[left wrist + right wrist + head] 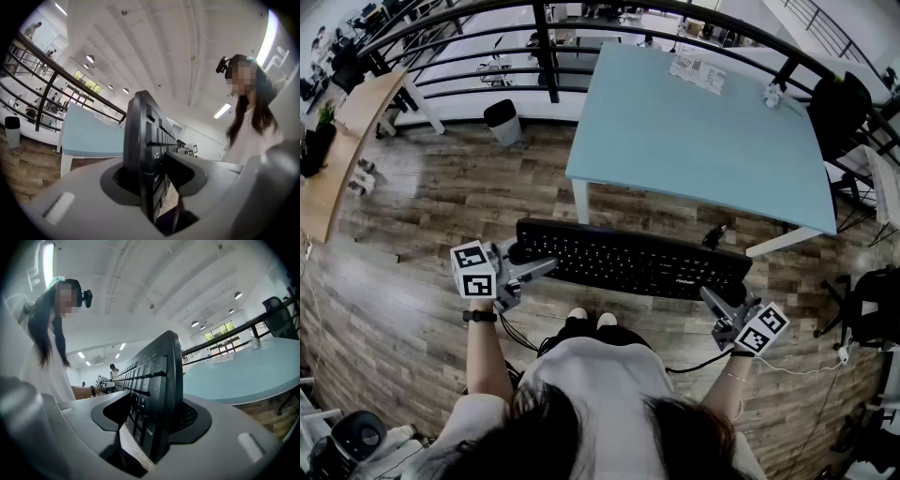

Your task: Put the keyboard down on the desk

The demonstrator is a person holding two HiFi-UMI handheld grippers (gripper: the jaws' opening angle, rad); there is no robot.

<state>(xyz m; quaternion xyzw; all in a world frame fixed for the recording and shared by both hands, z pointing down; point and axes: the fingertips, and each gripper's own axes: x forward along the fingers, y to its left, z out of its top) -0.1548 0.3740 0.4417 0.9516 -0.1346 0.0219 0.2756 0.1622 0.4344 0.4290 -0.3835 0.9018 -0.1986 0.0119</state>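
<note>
Left claw [546,266] is clamped on the left short end of the keyboard [637,260]; its own view shows the board's end seated deep between the jaws, keys facing the person. The keyboard hangs roughly level in the air above the wood floor [441,216], long side across the body, just short of the near edge of the pale blue surface [675,131] and not yet over it. Right claw [710,296] grips the right short end the same way, number-pad keys pinched between its jaws. The near half of the surface is bare; papers [697,71] lie along the far edge and a small object [772,94] sits by the far right corner, well apart from any likely landing spot. Judgement: the carry is in hand and the set-down is not begun. To do it well, move both claws forward together so the board does not twist, clear the near edge with height to spare, lower it flat onto the near middle, and part both claws only once the underside rests fully, then draw them out sideways.
</note>
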